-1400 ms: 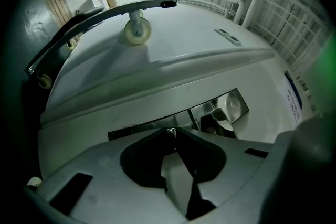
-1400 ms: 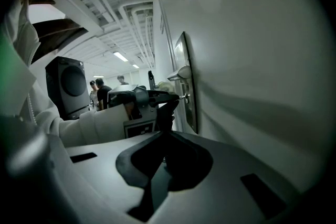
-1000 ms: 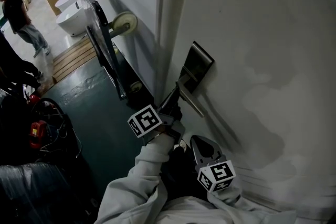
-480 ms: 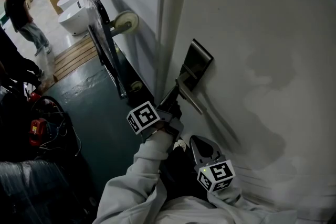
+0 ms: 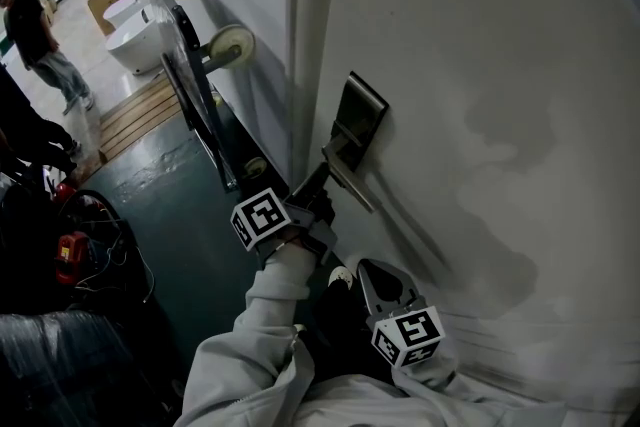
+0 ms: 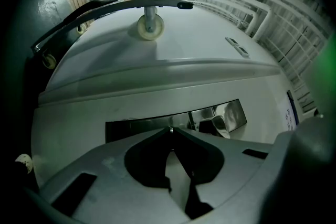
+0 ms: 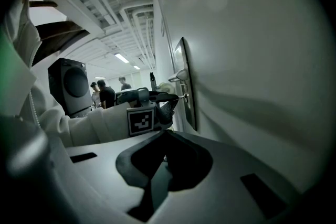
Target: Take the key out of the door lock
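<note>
At the lock plate [image 5: 352, 120], fingers [image 6: 226, 144] of the left gripper [image 6: 169, 132] pinch a small silvery key [image 7: 182, 96].

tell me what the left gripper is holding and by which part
The key, gripped by its head where it sticks out of the lock plate.

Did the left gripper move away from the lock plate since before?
No. The left gripper stays at the lock plate's lower end, just as before; only the view shifted.
</note>
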`<control>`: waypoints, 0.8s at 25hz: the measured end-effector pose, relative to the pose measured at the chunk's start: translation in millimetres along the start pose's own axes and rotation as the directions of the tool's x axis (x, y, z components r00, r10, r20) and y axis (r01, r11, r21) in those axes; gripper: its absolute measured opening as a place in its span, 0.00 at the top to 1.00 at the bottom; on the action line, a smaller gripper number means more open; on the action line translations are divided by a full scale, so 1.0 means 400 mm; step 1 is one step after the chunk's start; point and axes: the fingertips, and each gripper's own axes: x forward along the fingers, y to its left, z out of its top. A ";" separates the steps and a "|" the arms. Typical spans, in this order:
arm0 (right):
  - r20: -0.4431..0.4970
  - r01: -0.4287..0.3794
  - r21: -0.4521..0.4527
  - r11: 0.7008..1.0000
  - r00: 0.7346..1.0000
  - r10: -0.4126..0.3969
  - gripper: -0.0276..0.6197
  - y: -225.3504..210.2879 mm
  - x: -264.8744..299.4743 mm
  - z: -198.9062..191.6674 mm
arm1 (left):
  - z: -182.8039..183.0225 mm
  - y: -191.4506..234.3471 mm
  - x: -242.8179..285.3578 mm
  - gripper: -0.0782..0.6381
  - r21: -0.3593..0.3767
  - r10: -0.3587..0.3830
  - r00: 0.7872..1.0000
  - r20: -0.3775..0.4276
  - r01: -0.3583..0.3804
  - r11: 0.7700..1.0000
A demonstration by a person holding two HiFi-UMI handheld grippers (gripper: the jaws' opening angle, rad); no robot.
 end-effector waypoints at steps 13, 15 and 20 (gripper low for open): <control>0.026 0.006 -0.002 1.000 1.000 -0.006 0.88 0.001 -0.036 0.000 | 0.000 -0.001 -0.003 0.85 0.010 0.011 1.000 -0.017 -0.011 1.000; 0.032 0.009 -0.002 1.000 0.999 -0.009 0.88 0.004 -0.043 0.001 | 0.000 -0.003 -0.004 0.85 0.014 0.010 0.999 -0.030 -0.009 1.000; 0.035 0.016 0.003 1.000 0.999 -0.017 0.88 0.005 -0.056 -0.005 | 0.002 -0.011 -0.003 0.85 0.038 -0.004 0.998 -0.064 0.007 0.999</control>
